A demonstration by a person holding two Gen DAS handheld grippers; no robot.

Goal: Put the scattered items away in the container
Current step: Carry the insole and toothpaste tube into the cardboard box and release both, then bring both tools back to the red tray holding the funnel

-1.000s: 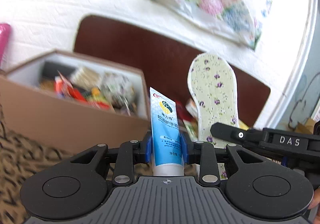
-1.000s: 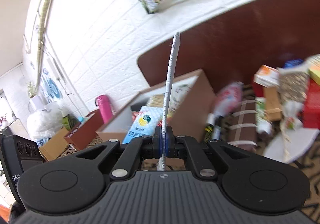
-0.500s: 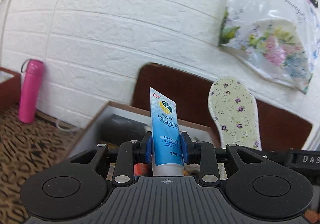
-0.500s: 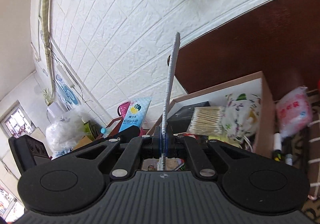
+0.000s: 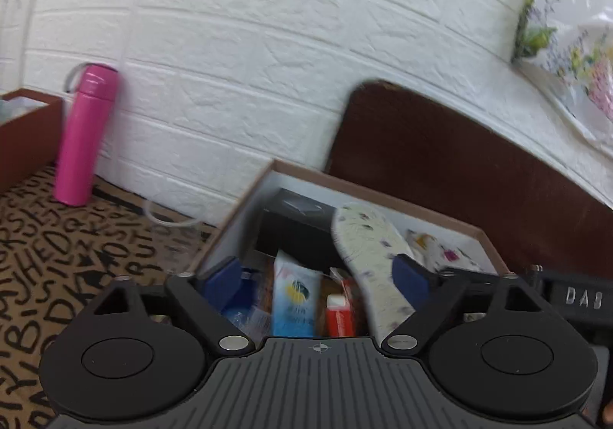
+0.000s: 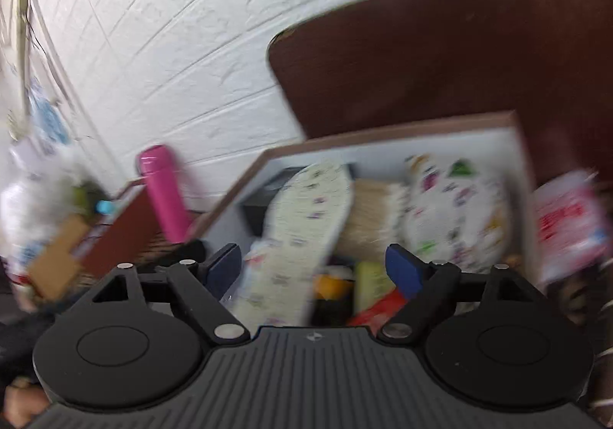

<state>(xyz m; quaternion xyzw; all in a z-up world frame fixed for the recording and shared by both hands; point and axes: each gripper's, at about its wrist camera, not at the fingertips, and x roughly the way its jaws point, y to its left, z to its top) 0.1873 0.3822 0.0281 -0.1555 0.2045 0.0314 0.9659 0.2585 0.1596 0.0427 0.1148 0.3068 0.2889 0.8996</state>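
Both tools hang over the open box (image 5: 383, 195) so that released items drop inside: the left tool (image 5: 318, 279) is spread wide and empty, with the blue tube (image 5: 295, 298) lying in the box at 6 o'clock; the right tool (image 6: 314, 264), equally wide and empty, has the floral insole (image 6: 302, 233) slanting inside the box from 12 to 7 o'clock.

Your left gripper (image 5: 316, 281) has released the blue tube (image 5: 295, 300); it now lies in the box (image 5: 245, 199). Your right gripper (image 6: 316, 268) has likewise spread its jaws, and the floral insole (image 6: 302, 233) rests inside among the contents.
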